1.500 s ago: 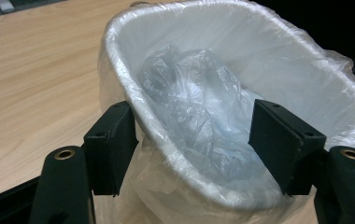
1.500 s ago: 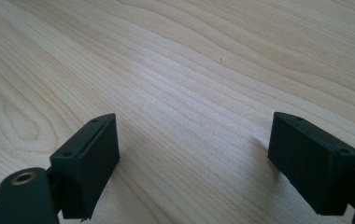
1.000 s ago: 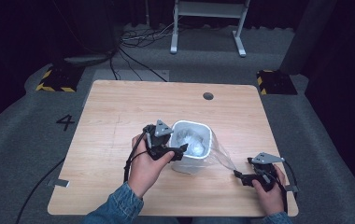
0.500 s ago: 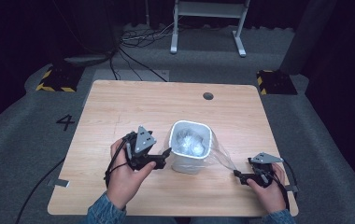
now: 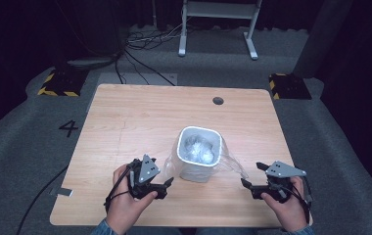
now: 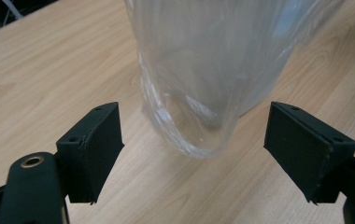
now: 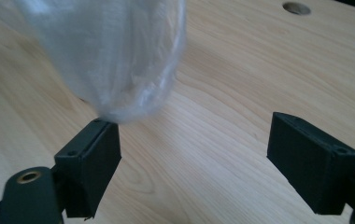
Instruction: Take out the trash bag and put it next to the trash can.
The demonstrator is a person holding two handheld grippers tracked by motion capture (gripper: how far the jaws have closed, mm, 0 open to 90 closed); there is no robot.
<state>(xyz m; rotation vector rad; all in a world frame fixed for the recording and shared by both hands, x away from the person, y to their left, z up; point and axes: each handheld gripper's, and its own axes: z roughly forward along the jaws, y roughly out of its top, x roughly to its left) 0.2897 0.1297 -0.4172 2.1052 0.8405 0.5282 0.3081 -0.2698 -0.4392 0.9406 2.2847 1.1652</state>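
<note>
clear plastic bag (image 5: 229,164) in white bin (image 5: 199,152) | both tongs open, apart

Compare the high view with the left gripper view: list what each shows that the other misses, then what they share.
High view alone: the white bin with its open top, the whole table, both hands, the right claw, the floor marked 4 and the cables behind the table.

Left gripper view alone: the left claw close up, jaws wide apart with nothing pressed between them, and the lowest fold of the clear plastic bag hanging just above the wood.

Both: the bag lining the bin, the light wooden tabletop and the left claw.
</note>
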